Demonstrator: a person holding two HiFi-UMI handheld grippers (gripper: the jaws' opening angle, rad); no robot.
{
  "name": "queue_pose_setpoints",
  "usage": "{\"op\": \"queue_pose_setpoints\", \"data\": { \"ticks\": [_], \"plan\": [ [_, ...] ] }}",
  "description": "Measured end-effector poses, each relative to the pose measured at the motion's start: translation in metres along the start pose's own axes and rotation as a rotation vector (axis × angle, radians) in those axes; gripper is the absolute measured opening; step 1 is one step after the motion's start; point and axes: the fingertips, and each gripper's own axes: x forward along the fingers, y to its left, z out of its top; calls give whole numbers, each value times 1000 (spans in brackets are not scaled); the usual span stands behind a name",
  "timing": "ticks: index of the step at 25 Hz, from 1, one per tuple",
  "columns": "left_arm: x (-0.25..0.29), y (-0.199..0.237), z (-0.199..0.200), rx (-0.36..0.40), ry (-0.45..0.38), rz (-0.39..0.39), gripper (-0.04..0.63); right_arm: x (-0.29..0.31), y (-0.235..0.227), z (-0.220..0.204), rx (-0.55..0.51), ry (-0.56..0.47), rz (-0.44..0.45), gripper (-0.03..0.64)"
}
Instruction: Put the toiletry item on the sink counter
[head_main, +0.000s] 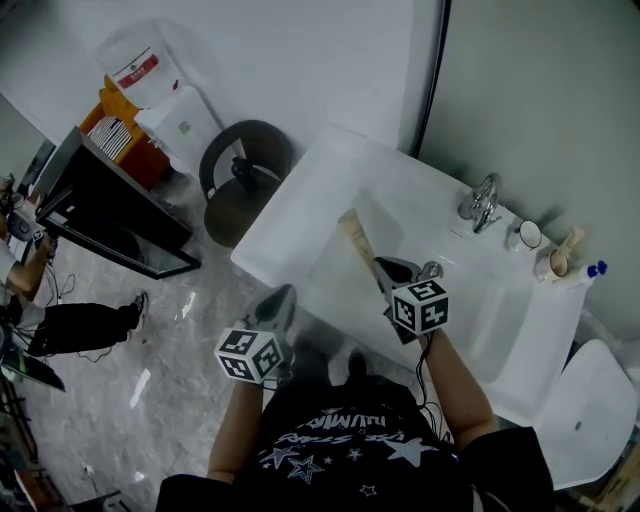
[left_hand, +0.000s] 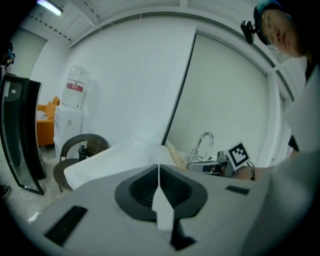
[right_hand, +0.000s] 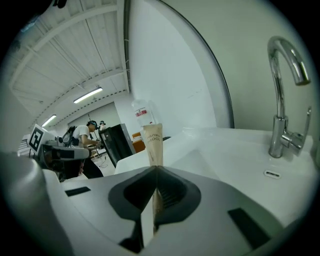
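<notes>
A flat beige toothbrush package sticks out over the white sink basin. My right gripper is shut on its near end. In the right gripper view the package stands up from between the closed jaws of that gripper, pointing past the counter's left part. My left gripper hangs in front of the sink's left front edge, shut with nothing in it. In the left gripper view its jaws meet in a thin line, with the counter beyond them.
A chrome faucet stands at the back of the sink, with a white cup and a holder of brushes to its right. A round chair, a water dispenser and a black cabinet stand on the left. A toilet is at lower right.
</notes>
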Motion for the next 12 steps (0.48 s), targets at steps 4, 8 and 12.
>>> {"op": "queue_pose_setpoints", "data": {
  "ticks": [4, 8, 12],
  "plan": [
    [12, 10, 1, 1, 17, -41, 23, 6, -4, 4, -47, 15, -51, 17],
    [33, 23, 5, 12, 48, -101, 23, 15, -16, 10, -90, 33, -127, 17],
    [59, 37, 28, 39, 54, -173, 23, 28, -27, 24, -119, 38, -195, 17]
  ]
}}
